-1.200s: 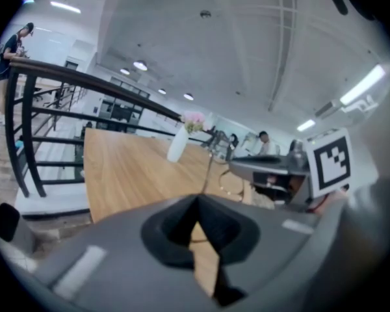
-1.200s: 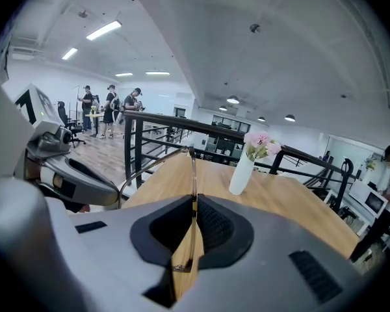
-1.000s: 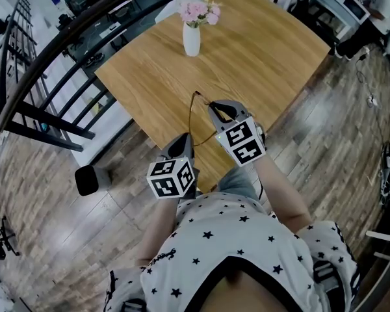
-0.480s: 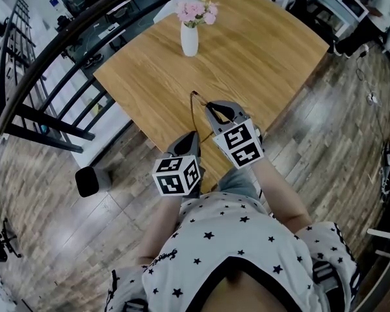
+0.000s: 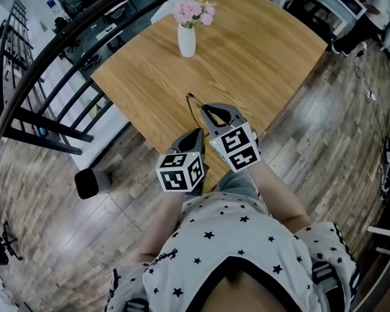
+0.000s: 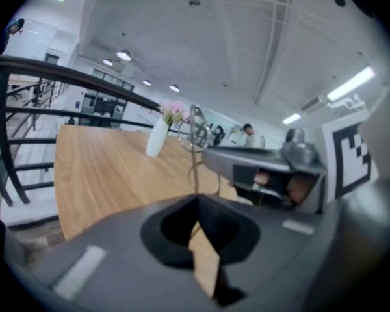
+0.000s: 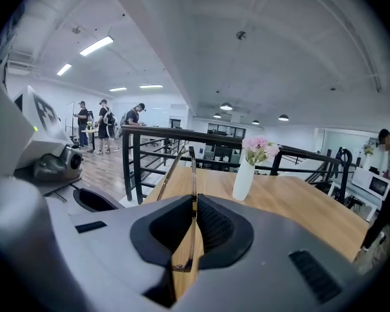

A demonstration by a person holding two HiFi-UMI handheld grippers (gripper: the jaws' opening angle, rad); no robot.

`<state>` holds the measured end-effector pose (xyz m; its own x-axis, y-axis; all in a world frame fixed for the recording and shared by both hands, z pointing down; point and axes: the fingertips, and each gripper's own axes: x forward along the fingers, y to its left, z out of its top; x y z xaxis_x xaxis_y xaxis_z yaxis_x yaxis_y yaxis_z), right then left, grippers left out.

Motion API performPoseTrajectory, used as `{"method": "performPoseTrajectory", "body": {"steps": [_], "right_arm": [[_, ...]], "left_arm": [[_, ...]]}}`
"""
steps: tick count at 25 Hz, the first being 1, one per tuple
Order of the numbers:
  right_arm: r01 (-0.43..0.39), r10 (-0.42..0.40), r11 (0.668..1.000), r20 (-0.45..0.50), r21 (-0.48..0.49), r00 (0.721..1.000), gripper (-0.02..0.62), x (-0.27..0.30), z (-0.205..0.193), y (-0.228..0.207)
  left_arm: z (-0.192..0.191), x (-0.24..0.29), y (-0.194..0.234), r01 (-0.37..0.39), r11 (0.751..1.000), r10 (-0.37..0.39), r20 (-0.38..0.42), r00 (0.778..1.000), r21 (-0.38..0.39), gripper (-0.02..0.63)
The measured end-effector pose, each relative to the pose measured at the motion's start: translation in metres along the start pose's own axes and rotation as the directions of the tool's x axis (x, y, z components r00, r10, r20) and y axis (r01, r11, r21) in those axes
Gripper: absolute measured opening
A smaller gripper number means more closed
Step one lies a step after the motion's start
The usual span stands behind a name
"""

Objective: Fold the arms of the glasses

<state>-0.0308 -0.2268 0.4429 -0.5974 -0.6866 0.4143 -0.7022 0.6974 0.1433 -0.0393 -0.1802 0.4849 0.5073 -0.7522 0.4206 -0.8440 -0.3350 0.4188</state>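
Head view: right gripper (image 5: 205,108) pinches the glasses (image 7: 193,174) near the table (image 5: 260,51) edge, left gripper (image 5: 197,132) beside, jaws pressed together; folding looks unfinished.

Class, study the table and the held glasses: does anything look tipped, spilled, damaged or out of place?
Nothing stands out. The vase stands upright on the table with nothing spilled around it, and the glasses sit pinched in the jaws of the right gripper, with no damage visible.
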Motion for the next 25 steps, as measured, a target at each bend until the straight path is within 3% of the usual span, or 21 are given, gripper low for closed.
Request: {"method": "performPoseTrajectory", "body": {"steps": [16, 25], "right_arm": [[-0.05, 0.05, 0.999, 0.031, 0.02, 0.998, 0.032, -0.002, 0.001, 0.012], [-0.005, 0.004, 1.0, 0.04, 0.017, 0.999, 0.032, -0.001, 0.003, -0.002]], "left_arm": [[0.0, 0.01, -0.01, 0.022, 1.0, -0.022, -0.028, 0.999, 0.002, 0.008], [-0.001, 0.001, -0.003, 0.005, 1.0, -0.005, -0.02, 1.0, -0.001, 0.008]]}}
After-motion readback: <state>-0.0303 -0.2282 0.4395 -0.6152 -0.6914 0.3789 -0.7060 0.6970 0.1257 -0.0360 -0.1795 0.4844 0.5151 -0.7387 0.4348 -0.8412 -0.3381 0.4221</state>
